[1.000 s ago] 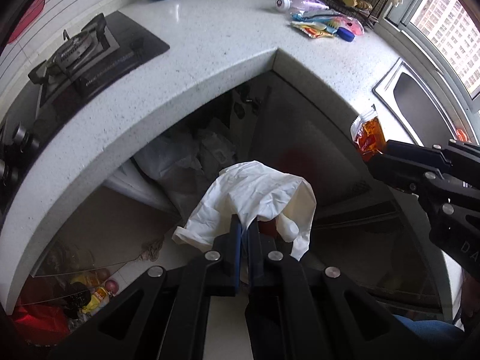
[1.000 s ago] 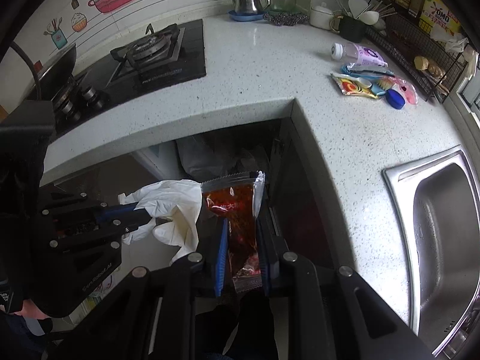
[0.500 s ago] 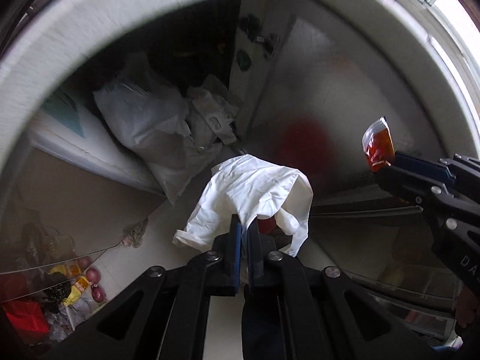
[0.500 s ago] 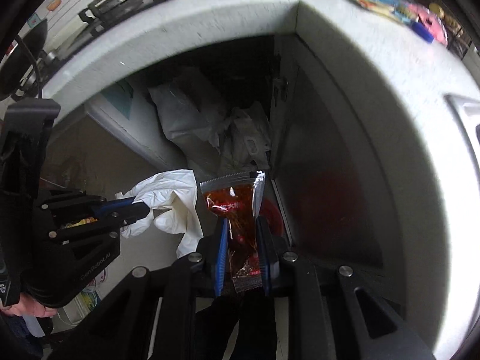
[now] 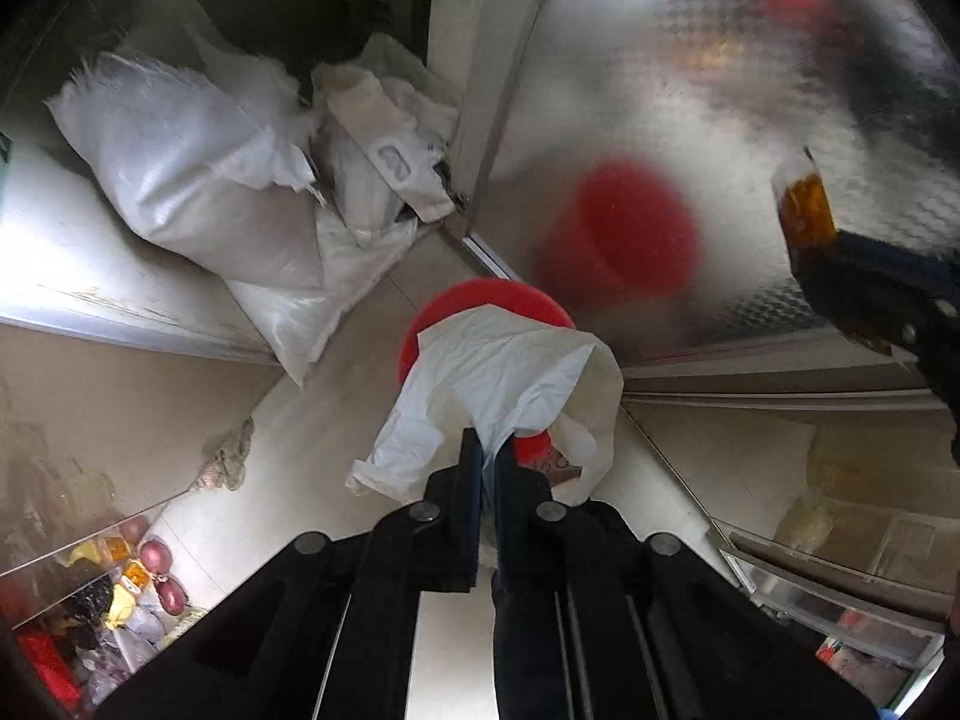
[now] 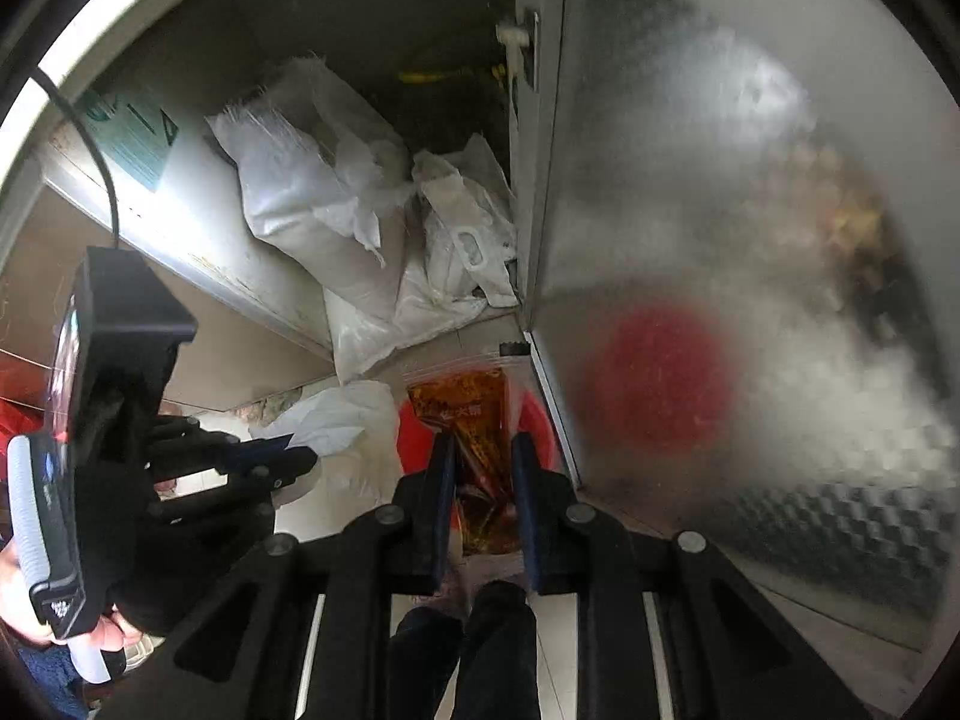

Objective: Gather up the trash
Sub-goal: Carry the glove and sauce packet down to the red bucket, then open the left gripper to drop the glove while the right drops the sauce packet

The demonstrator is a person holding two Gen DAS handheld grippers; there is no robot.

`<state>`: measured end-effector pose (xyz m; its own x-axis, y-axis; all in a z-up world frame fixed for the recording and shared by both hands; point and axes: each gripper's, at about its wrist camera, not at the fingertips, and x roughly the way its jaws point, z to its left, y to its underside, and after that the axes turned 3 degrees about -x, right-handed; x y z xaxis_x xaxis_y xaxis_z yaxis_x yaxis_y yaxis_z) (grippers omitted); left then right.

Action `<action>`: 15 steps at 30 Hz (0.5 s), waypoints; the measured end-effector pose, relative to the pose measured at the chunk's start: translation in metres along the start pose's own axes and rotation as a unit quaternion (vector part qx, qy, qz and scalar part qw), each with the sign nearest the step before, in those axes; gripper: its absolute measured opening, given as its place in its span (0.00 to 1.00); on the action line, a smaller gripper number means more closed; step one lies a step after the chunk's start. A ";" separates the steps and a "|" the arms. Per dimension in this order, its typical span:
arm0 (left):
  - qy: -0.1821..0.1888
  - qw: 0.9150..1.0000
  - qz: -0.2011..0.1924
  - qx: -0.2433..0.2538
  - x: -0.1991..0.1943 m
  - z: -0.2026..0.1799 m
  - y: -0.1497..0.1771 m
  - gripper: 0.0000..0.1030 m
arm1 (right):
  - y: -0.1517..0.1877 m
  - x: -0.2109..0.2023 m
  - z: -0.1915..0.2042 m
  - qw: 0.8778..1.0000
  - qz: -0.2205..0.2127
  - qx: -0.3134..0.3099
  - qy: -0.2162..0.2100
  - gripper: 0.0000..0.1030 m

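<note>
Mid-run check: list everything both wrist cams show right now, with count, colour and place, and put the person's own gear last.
Glove: one, white, crumpled, pinched in the left claw, hanging over the bin.
Sauce packet: one, clear with red-brown contents, clamped in the right claw above the bin.
Bin: one, red, on the floor beside the metal door, mostly hidden by the trash.
Metal door: one, silver, textured, right of the bin, showing a blurred red reflection.
Sacks: several, white, piled in the open cabinet.
Floor clutter: mixed colours, lower left; items too small to count.
Left claw: black, shut on the glove.
Right claw: black, shut on the packet.
</note>
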<state>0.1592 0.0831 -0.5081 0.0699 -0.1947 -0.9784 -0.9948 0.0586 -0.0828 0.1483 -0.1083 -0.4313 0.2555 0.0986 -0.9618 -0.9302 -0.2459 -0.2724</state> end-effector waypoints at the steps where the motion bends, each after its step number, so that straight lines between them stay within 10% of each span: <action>1: 0.001 1.000 0.000 0.002 0.006 0.000 -0.002 0.03 | 0.001 0.005 -0.003 1.000 0.004 0.002 0.000 0.17; 8: 0.002 1.000 0.005 0.004 0.027 -0.004 -0.011 0.07 | 0.007 0.022 -0.015 1.000 0.016 0.011 0.002 0.17; 10: 0.002 1.000 0.005 0.000 0.029 -0.005 -0.011 0.30 | 0.008 0.024 -0.017 1.000 0.019 0.017 0.002 0.17; 15: -0.002 1.000 0.009 0.008 0.030 -0.009 -0.009 0.49 | 0.011 0.023 -0.018 1.000 0.018 0.023 0.001 0.17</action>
<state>0.1695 0.0677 -0.5352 0.0532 -0.1888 -0.9806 -0.9946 0.0772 -0.0688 0.1491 -0.1260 -0.4570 0.2226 0.0881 -0.9709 -0.9500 -0.2041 -0.2363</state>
